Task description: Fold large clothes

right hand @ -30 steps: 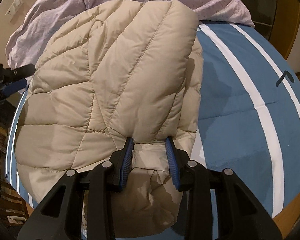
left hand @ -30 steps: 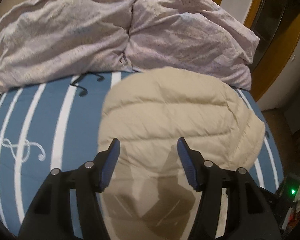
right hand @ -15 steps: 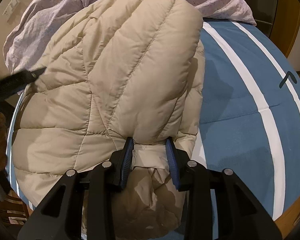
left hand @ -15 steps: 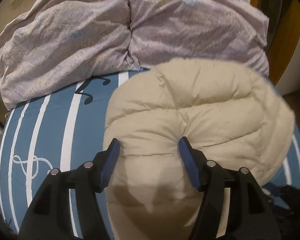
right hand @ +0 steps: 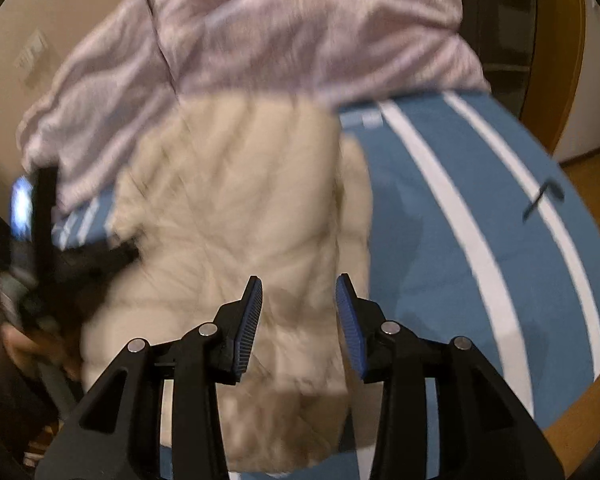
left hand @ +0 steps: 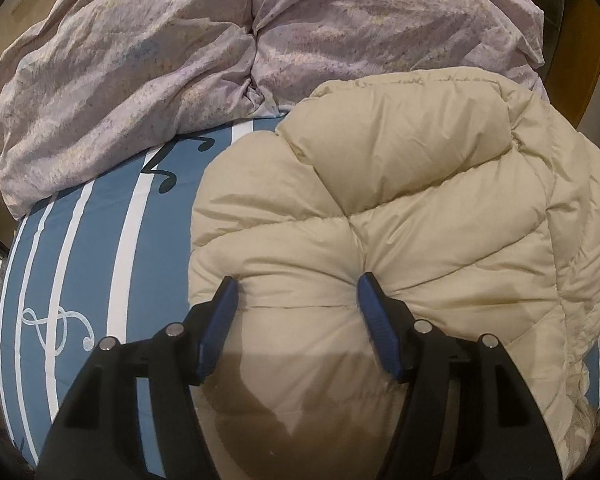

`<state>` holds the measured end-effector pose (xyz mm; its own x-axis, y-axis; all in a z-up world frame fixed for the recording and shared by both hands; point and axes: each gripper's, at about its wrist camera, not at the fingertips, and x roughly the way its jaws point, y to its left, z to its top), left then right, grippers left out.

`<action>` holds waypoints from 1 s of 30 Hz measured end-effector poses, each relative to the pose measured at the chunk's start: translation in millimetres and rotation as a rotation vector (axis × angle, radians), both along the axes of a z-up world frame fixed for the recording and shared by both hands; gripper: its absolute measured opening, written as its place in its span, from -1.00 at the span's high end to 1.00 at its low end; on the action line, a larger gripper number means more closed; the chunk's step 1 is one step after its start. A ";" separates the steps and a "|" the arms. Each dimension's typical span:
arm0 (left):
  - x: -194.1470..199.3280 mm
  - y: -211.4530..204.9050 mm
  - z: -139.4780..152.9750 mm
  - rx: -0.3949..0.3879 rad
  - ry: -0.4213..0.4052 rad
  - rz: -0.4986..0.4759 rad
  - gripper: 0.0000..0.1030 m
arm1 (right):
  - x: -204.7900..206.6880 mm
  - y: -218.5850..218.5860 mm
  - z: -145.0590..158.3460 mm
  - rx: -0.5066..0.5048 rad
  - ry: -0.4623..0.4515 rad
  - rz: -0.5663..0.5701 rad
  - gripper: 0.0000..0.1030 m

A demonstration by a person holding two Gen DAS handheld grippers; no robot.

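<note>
Left wrist view: a beige quilted puffer jacket [left hand: 400, 216] lies bunched on a bed, on the blue bedspread [left hand: 92, 264] with white stripes. Its stitched panels bulge in fat ribs that meet at a puckered seam near the middle, and a folded upper layer rests over the lower one. The left gripper [left hand: 296, 288] points down at the jacket's near edge; its blue fingers [left hand: 220, 320] stand spread, tips pressed into the padding on either side of a wide rib, so they look clamped on the jacket. A crumpled lilac duvet [left hand: 180, 64] is heaped behind, touching the jacket's far edge. Black music notes and a white treble clef are printed on the bedspread; no writing can be read. Compared with a second ago, the jacket fills more of the view, the folded layer is now visible on top, and the fingertips sink into the fabric instead of hovering over it.

Right wrist view: the picture is blurred by motion. The jacket [right hand: 240, 216] lies left of centre on the bedspread [right hand: 452, 240], with the duvet [right hand: 260, 32] beyond it. The right gripper [right hand: 298, 292] hangs above the jacket and its fingers [right hand: 350, 328] are opening, with nothing between them. A second ago they pinched a fold of the jacket's edge; that fold is now released. The left gripper [right hand: 40, 240] appears as a dark smear at the jacket's left edge.
</note>
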<state>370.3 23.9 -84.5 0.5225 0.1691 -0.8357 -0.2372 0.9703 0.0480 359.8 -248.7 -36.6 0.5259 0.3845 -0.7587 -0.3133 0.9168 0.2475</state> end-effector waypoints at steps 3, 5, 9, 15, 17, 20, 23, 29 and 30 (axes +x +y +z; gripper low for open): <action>-0.1 -0.8 -0.1 -0.002 -0.001 -0.002 -0.22 | 4.8 11.2 25.0 0.040 -0.065 0.030 0.22; -0.2 -0.8 0.1 -0.005 -0.001 -0.003 -0.22 | 10.4 25.4 32.6 0.035 -0.087 0.059 0.22; -0.1 -0.2 0.0 -0.012 0.001 -0.005 -0.22 | 23.1 49.6 29.4 0.015 -0.085 0.091 0.22; 0.5 0.0 -0.2 -0.015 0.004 -0.009 -0.22 | 38.2 68.1 23.6 -0.016 -0.085 0.083 0.22; 0.5 0.0 -0.2 -0.017 0.004 -0.009 -0.22 | 41.2 69.9 23.0 -0.033 -0.101 0.071 0.22; 0.0 0.3 -0.2 -0.021 0.004 -0.010 -0.22 | 46.8 69.1 17.4 -0.053 -0.105 0.043 0.22; -0.1 1.2 -0.2 -0.030 0.003 -0.011 -0.22 | 56.1 65.1 6.1 -0.063 -0.089 0.007 0.22; 0.0 1.7 0.3 -0.047 0.000 -0.019 -0.22 | 64.1 66.6 -25.0 -0.156 -0.068 -0.029 0.23; -0.1 1.8 0.8 -0.052 -0.002 -0.022 -0.22 | 64.5 66.7 -30.7 -0.168 -0.063 -0.030 0.23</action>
<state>370.2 25.7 -83.7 0.5272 0.1135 -0.8421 -0.2158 0.9764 -0.0035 424.3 -182.0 -67.3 0.5838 0.2383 -0.7762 -0.2947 0.9529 0.0709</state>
